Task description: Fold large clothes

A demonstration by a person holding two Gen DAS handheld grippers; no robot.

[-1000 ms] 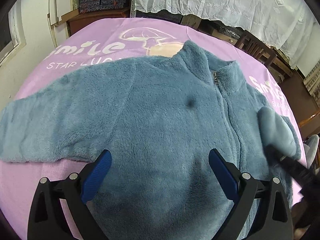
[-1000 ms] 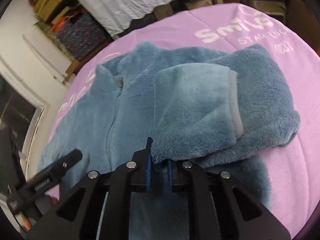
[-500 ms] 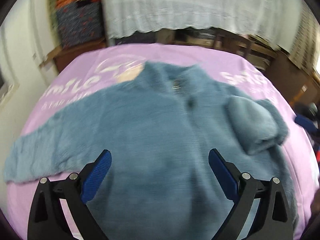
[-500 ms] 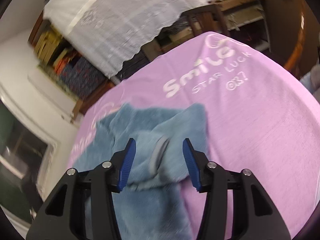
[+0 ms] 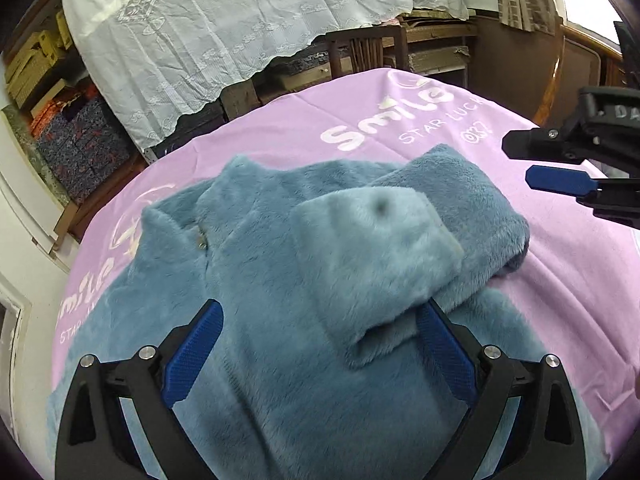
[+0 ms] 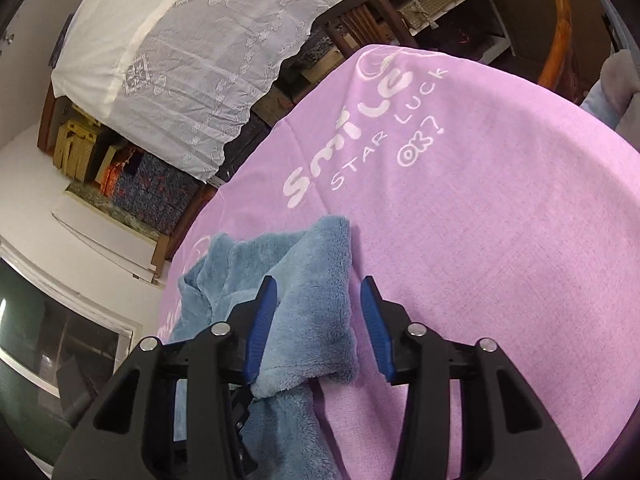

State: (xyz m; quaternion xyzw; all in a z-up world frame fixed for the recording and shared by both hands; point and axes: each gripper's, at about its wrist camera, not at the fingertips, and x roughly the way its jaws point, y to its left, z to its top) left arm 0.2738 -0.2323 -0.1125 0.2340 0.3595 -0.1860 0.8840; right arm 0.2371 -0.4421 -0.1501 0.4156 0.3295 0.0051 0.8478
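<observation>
A blue fleece jacket (image 5: 280, 280) lies face up on a table draped in a pink printed cloth (image 6: 500, 220), 1 sleeve (image 5: 372, 256) now doubled over its chest. A second ago the right gripper (image 6: 318, 316) was pinching that sleeve near the cuff; now its blue fingers (image 6: 262, 320) stand apart and clear of the fabric, holding nothing, with the fold left lying by itself. The left gripper (image 5: 316, 354), which was hovering over the jacket's lower front, has swung toward the folded side, its fingers (image 5: 192, 356) spread wide and empty above the fleece. That reads as the first sleeve fold finished, with the opposite sleeve and the body folds probably still ahead. The collar and zip (image 5: 202, 242) point toward the far side of the table, and the folded cuff sits on the chest, just beside the zip line. In the left wrist view the right gripper (image 5: 560, 176) hangs over bare cloth beside the jacket's shoulder, well apart from it. Open cloth stretches to the right of the jacket and beyond the collar, giving room to work; the table's far edge drops toward wooden chairs (image 5: 364, 52) and a lace-covered surface (image 5: 240, 20), while the jacket's other sleeve runs out of view on the left.
</observation>
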